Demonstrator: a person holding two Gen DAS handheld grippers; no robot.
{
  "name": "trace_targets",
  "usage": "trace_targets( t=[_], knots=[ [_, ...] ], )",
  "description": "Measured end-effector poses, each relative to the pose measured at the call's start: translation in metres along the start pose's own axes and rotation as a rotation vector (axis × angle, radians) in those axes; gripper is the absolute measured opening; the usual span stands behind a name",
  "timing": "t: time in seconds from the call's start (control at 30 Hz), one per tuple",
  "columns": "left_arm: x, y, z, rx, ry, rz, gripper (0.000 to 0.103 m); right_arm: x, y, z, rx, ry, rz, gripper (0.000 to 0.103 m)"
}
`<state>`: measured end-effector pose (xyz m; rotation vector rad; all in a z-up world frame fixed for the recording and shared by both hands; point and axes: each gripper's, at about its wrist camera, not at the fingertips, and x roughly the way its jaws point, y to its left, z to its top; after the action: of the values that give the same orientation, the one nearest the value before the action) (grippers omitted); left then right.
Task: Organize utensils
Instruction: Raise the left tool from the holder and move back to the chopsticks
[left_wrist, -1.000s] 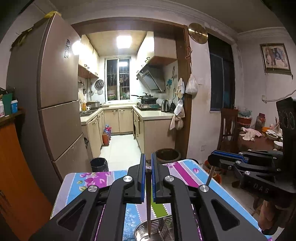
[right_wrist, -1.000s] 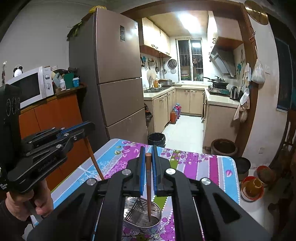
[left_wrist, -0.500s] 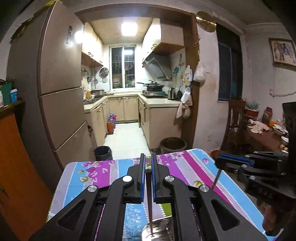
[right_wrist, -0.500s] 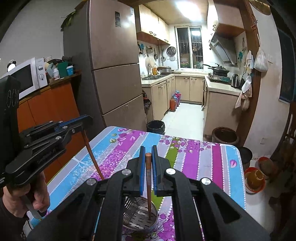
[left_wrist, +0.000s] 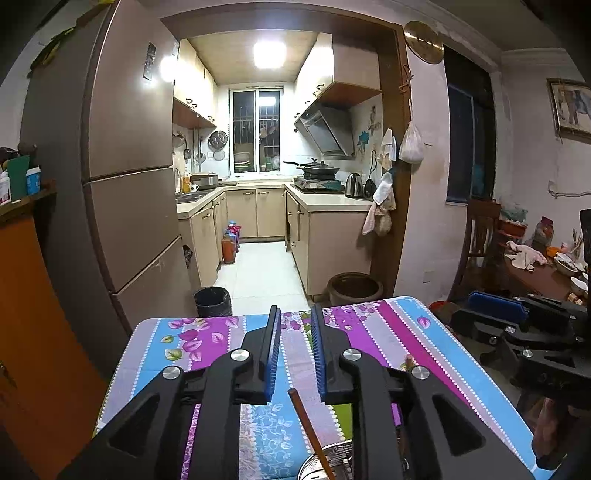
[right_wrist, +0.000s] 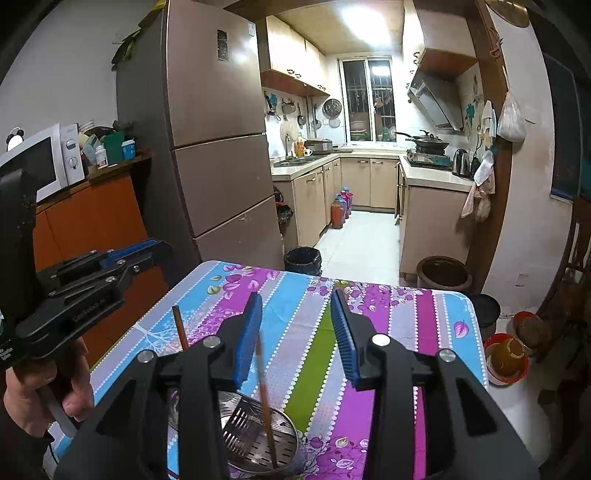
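Observation:
My left gripper (left_wrist: 294, 310) is opening, and a brown chopstick (left_wrist: 306, 424) leans loose between its blue pads, touching neither. Its lower end goes into a perforated metal utensil holder (left_wrist: 340, 451) at the bottom edge. My right gripper (right_wrist: 295, 295) is opening too. A second chopstick (right_wrist: 264, 398), blurred, stands free beside its left pad with its tip inside the holder (right_wrist: 293, 430). A slotted metal spatula (right_wrist: 236, 424) lies in the holder as well. Each gripper shows in the other's view: the right gripper (left_wrist: 495, 306) and the left gripper (right_wrist: 136, 251) with a hand on its grip.
The holder stands on a table with a striped floral cloth (right_wrist: 369, 314). Beyond it are a black waste bin (right_wrist: 303, 260), a tall fridge (right_wrist: 221, 147) and a clay pot (right_wrist: 443, 273). An orange cabinet with a microwave (right_wrist: 40, 162) stands left, a cluttered dining table (left_wrist: 535, 273) right.
Both grippers held a chopstick upright in shut jaws; both jaws have now parted and let go. The chopsticks now lean in the holder. Both hands have come lower over the table.

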<state>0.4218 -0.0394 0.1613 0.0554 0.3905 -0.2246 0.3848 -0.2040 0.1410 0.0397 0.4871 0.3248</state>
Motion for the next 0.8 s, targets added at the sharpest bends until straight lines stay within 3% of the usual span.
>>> trace_targets(
  t=[0.63,0.8],
  knots=[
    [-0.004,0.004,-0.004,0.010,0.004,0.014,0.018,-0.002,-0.010,-0.015,0.027,0.004,-0.008,0.037],
    [-0.007,0.008,-0.009,0.004,0.011,0.016,0.018,-0.004,-0.009,-0.020,0.032,-0.002,-0.012,0.042]
  ],
)
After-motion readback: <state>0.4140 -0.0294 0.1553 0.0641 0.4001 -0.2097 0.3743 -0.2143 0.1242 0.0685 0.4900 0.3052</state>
